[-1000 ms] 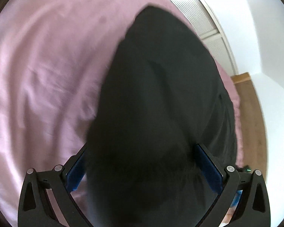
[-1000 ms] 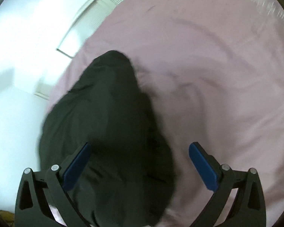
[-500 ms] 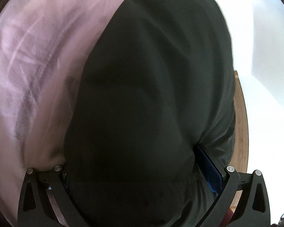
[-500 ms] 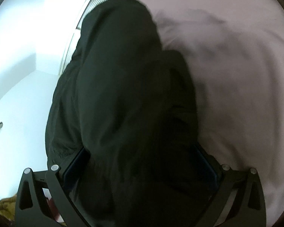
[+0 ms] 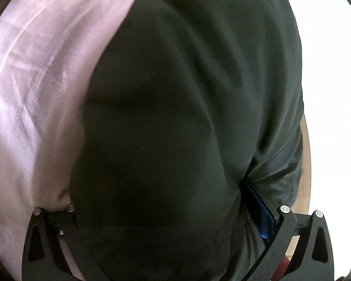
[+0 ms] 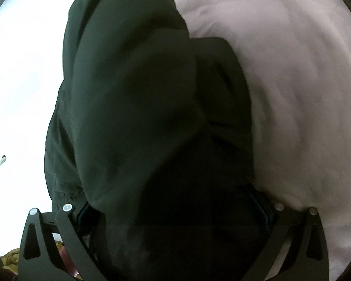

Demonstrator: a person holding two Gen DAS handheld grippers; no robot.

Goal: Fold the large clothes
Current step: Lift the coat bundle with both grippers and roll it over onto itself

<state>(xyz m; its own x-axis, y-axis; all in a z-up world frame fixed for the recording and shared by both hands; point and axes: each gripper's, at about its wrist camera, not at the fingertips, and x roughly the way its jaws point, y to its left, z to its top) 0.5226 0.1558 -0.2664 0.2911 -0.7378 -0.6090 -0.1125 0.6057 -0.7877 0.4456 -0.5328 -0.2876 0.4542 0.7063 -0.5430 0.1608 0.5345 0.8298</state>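
A large black garment [image 5: 187, 93] fills most of the left wrist view and hangs in front of the pink bed sheet [image 5: 35, 93]. My left gripper [image 5: 161, 192] stands open, jaws wide apart, and the cloth bulges through the gap. It hides the left pad and bunches against the blue right pad [image 5: 257, 206]. The right wrist view shows the same black garment [image 6: 140, 105] in thick folds. My right gripper [image 6: 170, 199] is open too, with cloth packed between its fingers and both blue pads nearly covered.
The pink sheet [image 6: 304, 93] spreads right of the garment in the right wrist view. A bright white wall [image 6: 18, 82] is on the left there. Brown wooden floor [image 5: 305, 164] shows past the bed edge, with a mustard-coloured cloth [image 6: 9, 260] low down.
The garment has come much closer and higher in both views, now covering most of each frame. Both grippers tilted up toward the wall. The finger spacing has stayed the same.
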